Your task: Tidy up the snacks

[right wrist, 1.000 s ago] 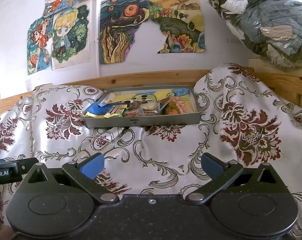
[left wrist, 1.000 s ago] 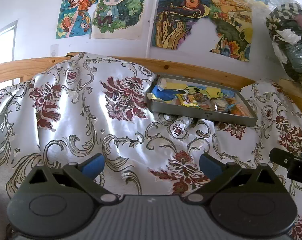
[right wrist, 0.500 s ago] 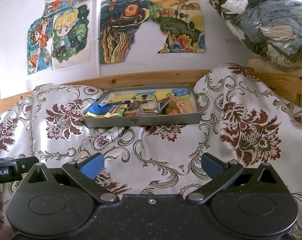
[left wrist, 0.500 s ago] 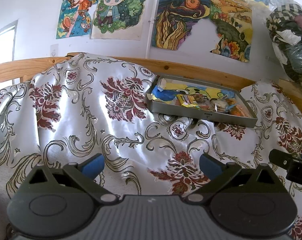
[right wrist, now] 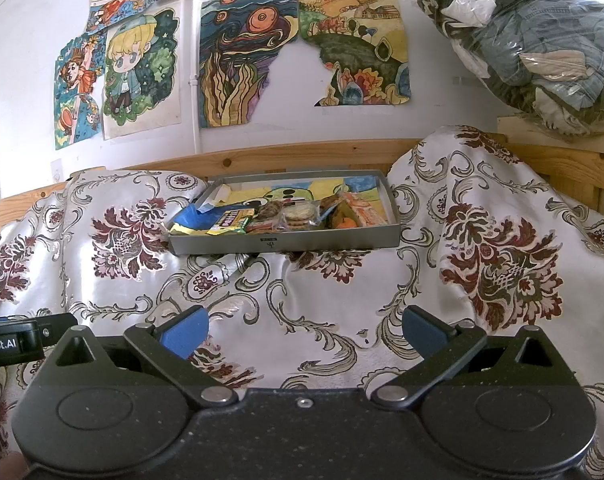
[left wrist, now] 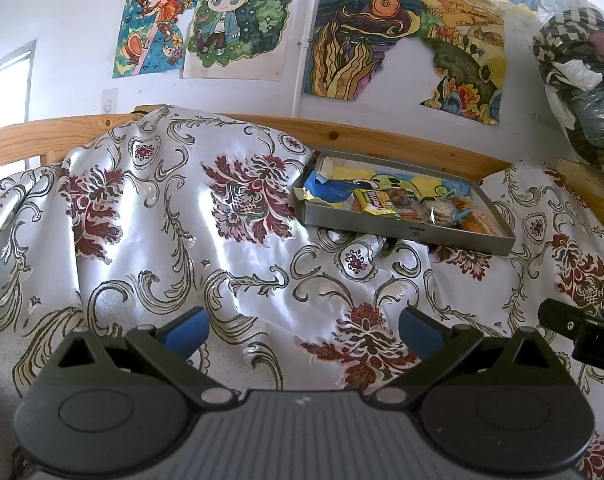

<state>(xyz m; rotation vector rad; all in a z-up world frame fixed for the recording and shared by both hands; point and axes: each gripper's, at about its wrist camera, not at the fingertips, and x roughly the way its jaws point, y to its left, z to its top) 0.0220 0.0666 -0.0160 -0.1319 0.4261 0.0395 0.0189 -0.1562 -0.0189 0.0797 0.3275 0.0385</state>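
- Left wrist: my left claw (left wrist: 302, 330) is spread wide with nothing between its blue pads (left wrist: 185, 330), hovering over the floral cloth (left wrist: 173, 216).
- The grey tray (left wrist: 406, 232) sits well ahead and to the right, against the wooden rail (left wrist: 366, 136). The snacks (left wrist: 422, 208) lie piled inside it, toward its near wall.
- A black part of the right tool (left wrist: 582, 332) shows at the right edge.
- Right wrist: my right claw (right wrist: 302, 332) is likewise wide apart and empty above the cloth (right wrist: 502, 248).
- The tray (right wrist: 285, 242) lies straight ahead, slightly left; the snacks (right wrist: 297, 216) crowd its front half.
- A plastic bag of clothes (right wrist: 534, 36) sits upper right; drawings (right wrist: 237, 64) hang on the wall.
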